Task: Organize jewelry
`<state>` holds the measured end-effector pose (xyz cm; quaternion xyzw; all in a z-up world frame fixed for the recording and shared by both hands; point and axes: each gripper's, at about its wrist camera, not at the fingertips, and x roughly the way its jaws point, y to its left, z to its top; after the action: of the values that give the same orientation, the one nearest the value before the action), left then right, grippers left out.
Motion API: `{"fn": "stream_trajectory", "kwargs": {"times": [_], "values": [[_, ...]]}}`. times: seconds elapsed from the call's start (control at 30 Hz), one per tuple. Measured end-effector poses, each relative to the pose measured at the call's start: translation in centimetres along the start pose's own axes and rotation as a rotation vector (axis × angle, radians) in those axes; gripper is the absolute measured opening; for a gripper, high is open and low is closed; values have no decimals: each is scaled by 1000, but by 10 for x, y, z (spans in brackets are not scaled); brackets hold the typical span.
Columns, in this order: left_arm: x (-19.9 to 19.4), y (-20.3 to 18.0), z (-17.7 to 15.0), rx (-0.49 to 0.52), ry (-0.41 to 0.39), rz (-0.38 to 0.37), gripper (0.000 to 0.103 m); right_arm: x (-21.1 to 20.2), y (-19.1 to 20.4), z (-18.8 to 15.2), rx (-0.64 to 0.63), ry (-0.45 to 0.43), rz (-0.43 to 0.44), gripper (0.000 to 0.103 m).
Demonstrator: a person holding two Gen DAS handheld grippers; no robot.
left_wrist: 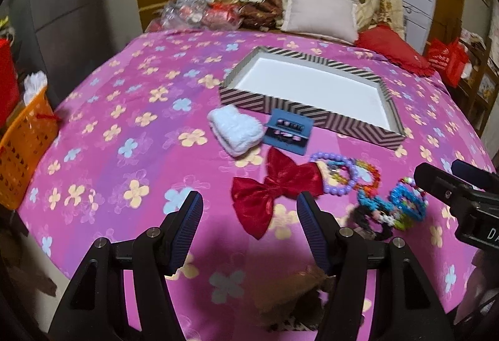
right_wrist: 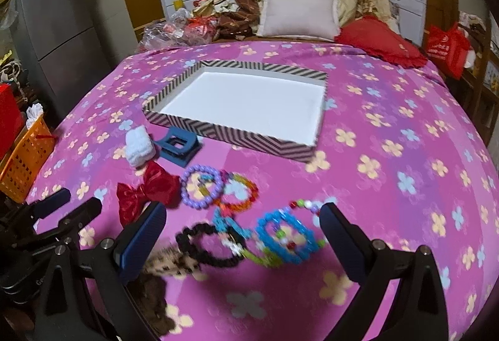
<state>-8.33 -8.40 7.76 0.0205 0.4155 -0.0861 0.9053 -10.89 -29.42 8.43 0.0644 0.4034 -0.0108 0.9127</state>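
Note:
A striped box (left_wrist: pixel 299 110) (right_wrist: pixel 237 135) with a white empty floor lies on the pink floral bedspread. In front of it lie a white scrunchie (left_wrist: pixel 235 130) (right_wrist: pixel 139 146), a blue hair claw (left_wrist: pixel 288 130) (right_wrist: pixel 177 147), a red bow (left_wrist: pixel 274 188) (right_wrist: pixel 146 188), a purple bead bracelet (left_wrist: pixel 335 172) (right_wrist: pixel 202 186), an orange bead bracelet (right_wrist: pixel 240 193), a blue bead bracelet (left_wrist: pixel 405 204) (right_wrist: pixel 283 233) and a black scrunchie (right_wrist: pixel 209 244). My left gripper (left_wrist: pixel 249 225) is open just before the bow. My right gripper (right_wrist: pixel 243 235) is open around the blue bracelet and black scrunchie.
An orange basket (left_wrist: pixel 21 147) (right_wrist: pixel 25 160) stands at the bed's left edge. Pillows (left_wrist: pixel 321 12), a red cushion (right_wrist: pixel 380 41) and bags lie at the headboard. A leopard-print scrunchie (right_wrist: pixel 168 263) and a brown one (left_wrist: pixel 287 294) lie near the front edge. A fridge (right_wrist: pixel 59 38) stands left.

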Motion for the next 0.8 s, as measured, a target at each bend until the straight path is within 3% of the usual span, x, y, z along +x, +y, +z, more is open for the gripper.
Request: {"fn": "stream_trajectory", "kwargs": {"times": [0.37, 0.63, 0.8], "values": [[45, 60, 20, -131, 86, -17, 65, 81, 42, 37, -98, 80, 145, 101], [74, 83, 40, -224, 147, -165, 65, 143, 60, 54, -248, 166, 186, 101], [92, 86, 60, -301, 149, -198, 65, 166, 70, 60, -341, 193, 195, 101]]}}
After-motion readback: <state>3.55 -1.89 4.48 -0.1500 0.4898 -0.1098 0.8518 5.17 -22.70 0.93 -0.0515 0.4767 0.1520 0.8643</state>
